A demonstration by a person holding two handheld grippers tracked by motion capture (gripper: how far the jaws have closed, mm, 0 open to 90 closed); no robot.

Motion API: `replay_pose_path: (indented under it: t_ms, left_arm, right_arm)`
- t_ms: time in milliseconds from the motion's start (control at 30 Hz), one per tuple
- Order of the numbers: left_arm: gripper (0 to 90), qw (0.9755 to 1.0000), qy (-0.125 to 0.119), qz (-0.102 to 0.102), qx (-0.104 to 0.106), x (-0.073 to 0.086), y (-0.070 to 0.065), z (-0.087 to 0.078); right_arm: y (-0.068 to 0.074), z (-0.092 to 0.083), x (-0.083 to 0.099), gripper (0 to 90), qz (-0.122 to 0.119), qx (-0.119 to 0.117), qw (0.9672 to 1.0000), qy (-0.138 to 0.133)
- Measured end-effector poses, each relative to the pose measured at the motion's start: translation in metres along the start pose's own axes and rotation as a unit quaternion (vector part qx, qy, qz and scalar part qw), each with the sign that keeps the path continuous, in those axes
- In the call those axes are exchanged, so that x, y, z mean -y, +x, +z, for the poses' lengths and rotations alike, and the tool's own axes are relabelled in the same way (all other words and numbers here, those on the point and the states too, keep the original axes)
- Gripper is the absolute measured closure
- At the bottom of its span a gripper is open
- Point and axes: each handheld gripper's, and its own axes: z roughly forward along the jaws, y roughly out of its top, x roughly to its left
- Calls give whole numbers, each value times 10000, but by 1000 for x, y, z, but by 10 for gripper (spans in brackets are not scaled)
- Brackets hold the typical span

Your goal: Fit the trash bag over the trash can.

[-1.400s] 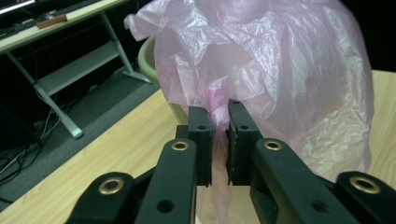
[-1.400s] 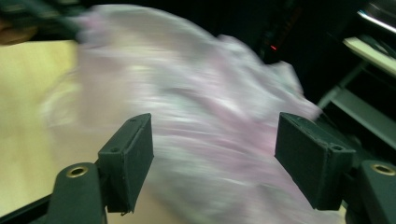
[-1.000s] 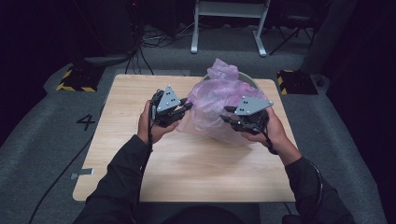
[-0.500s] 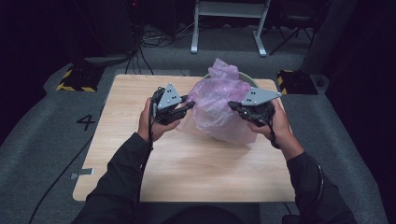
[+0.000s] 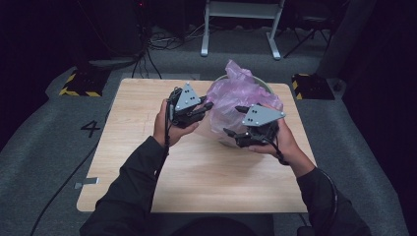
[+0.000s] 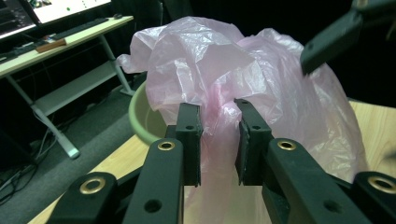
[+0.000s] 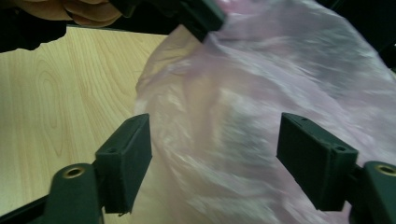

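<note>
Gripping: left gripper [image 6: 217, 140] fingers narrow, pinching pink bag [image 6: 261, 84].
Right gripper [image 7: 215, 158]: fingers just opened wide beside bag.
Desk [image 5: 196, 172]: wooden, under bag.

Left gripper [image 5: 209, 104] at 11 o'clock, held in left hand [image 5: 164, 127], jaws nearly closed, pinching thin fold. Right gripper [image 5: 235, 122] at 2 o'clock in right hand [image 5: 282, 142], jaws just opened wide, gripping nothing. Both forearms enter from 6 o'clock.

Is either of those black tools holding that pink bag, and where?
The left tool pinches a fold of the pink bag near its side; the right tool stands open, holding nothing.
</note>
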Motion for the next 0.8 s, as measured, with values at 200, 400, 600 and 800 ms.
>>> replay_pose_path:
  t_ms: [200, 400, 600, 800]
  left_arm:
    - [762, 9999, -101, -115, -19, -10, -4, 5]
    - [760, 9999, -72, -80, -23, -12, -7, 8]
    - [703, 9999, -107, -77, 7, -12, -5, 6]
    - [445, 9998, -95, -97, 165, -6, 0, 5]
  right_arm:
    - [16, 15, 1, 285, -158, 396, 9990, 161]
    - [16, 21, 3, 662, -130, 746, 9963, 395]
    - [9, 14, 6, 887, -79, 669, 9973, 278]
    - [-12, 2, 11, 900, 247, 719, 9970, 136]
